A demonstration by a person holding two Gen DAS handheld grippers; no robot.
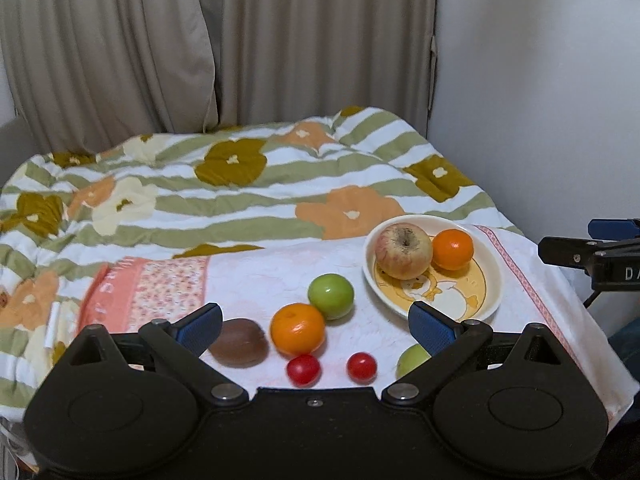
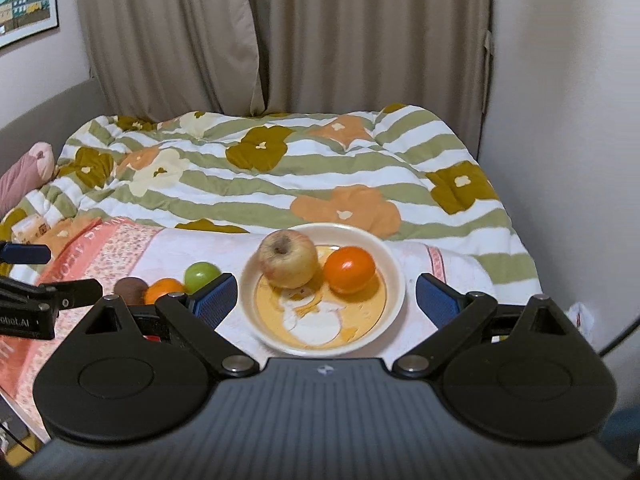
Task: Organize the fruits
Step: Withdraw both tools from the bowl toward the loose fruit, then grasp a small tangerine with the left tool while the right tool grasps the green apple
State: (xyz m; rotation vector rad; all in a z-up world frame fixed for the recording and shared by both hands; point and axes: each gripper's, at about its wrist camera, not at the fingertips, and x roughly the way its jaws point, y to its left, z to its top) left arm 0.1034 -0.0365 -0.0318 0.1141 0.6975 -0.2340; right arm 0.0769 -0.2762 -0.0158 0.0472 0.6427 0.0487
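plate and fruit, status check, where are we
Left gripper and right gripper open, empty. Plate holds apple and orange. Kiwi, second orange, green fruit on towel. Path unobstructed.

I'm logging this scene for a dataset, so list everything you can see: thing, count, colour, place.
plate: 1, cream and yellow, on the towel
apple: 1, red-yellow, in plate
oranges: 2, one in plate, one on towel
green fruits: 2, on towel, one partly hidden
kiwi: 1, brown, on towel
tomatoes: 2, red, nearest edge
towel: 1, pink-white
quilt: 1, floral
curtains: beige
left gripper: jaws open
right gripper: jaws open
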